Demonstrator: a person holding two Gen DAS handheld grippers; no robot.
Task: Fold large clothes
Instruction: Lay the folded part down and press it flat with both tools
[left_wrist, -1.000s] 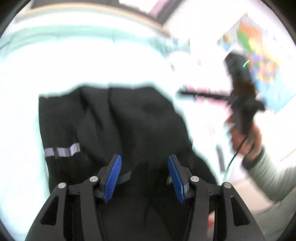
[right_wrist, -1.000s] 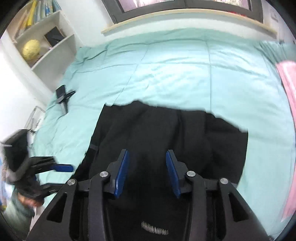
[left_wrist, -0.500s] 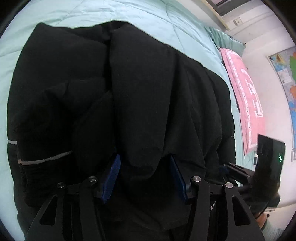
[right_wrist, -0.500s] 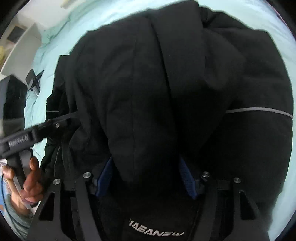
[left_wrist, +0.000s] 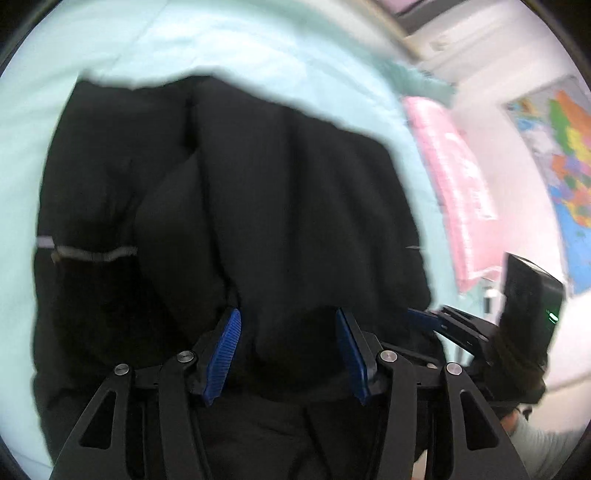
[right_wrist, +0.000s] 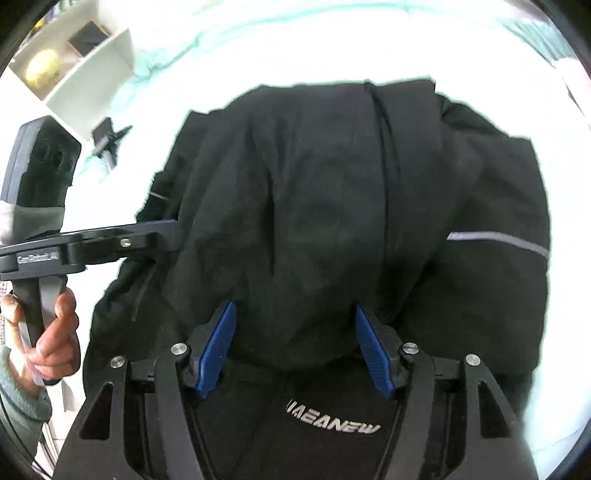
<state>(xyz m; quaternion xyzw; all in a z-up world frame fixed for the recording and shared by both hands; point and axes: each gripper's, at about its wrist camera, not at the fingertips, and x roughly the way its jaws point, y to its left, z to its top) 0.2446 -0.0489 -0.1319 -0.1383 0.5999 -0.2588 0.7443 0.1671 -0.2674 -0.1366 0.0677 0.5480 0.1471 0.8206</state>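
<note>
A large black jacket (left_wrist: 258, 206) with a grey reflective stripe (left_wrist: 92, 254) lies bunched on the mint-green bed (left_wrist: 184, 40). My left gripper (left_wrist: 288, 345) is open just above the jacket's near edge, with dark cloth between its blue pads (left_wrist: 223, 354). In the right wrist view the same jacket (right_wrist: 332, 203) fills the middle, with a white logo (right_wrist: 332, 424) at its near hem. My right gripper (right_wrist: 295, 347) is open over that hem. The left gripper also shows in the right wrist view (right_wrist: 110, 243), at the jacket's left side.
A pink cloth (left_wrist: 454, 184) lies on the bed's right side and a map (left_wrist: 557, 147) hangs on the wall. A white shelf (right_wrist: 74, 62) holds a yellow ball (right_wrist: 42, 68). A small black stand (right_wrist: 109, 138) lies on the bed at the left.
Both grippers have drawn back from the jacket. The cloth that covered their pads half a second ago now leaves the pads showing, and more bed shows around the jacket.
</note>
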